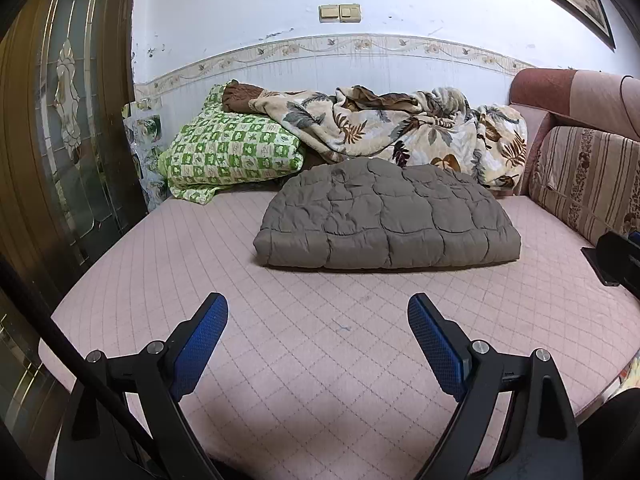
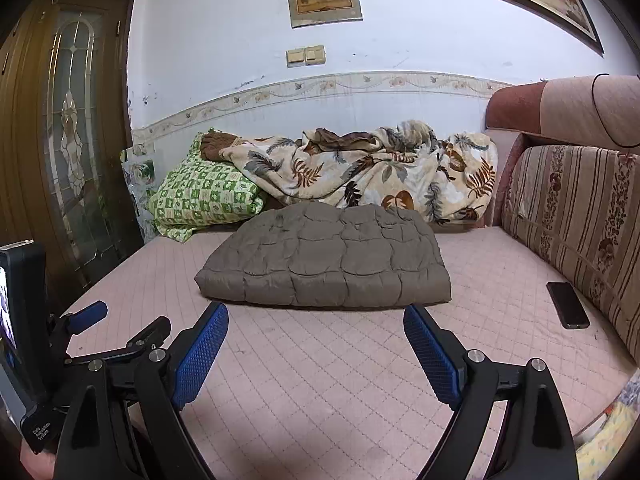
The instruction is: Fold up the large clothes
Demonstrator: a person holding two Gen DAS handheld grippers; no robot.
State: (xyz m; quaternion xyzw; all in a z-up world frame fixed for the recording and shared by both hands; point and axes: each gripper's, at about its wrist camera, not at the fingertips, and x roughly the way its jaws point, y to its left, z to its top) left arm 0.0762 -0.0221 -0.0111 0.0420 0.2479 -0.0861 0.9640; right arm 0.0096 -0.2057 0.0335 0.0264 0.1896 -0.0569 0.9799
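A grey-brown quilted garment (image 1: pixel 384 216) (image 2: pixel 328 260) lies folded into a thick rectangular bundle on the pink quilted mattress (image 1: pixel 304 360) (image 2: pixel 320 380). My left gripper (image 1: pixel 318 308) hovers over the mattress in front of the bundle, open, with nothing between its blue pads (image 1: pixel 200 344). My right gripper (image 2: pixel 316 316) is likewise open and empty, its tips just short of the bundle's near edge. In the right wrist view the left gripper (image 2: pixel 86 314) shows at the left edge.
A green checked pillow (image 1: pixel 228 156) and a crumpled leaf-print blanket (image 1: pixel 400 128) lie against the back wall. A striped sofa cushion (image 2: pixel 580 224) borders the right side, with a black phone (image 2: pixel 567 304) beside it. A wooden glass-paned door (image 1: pixel 60 120) stands left.
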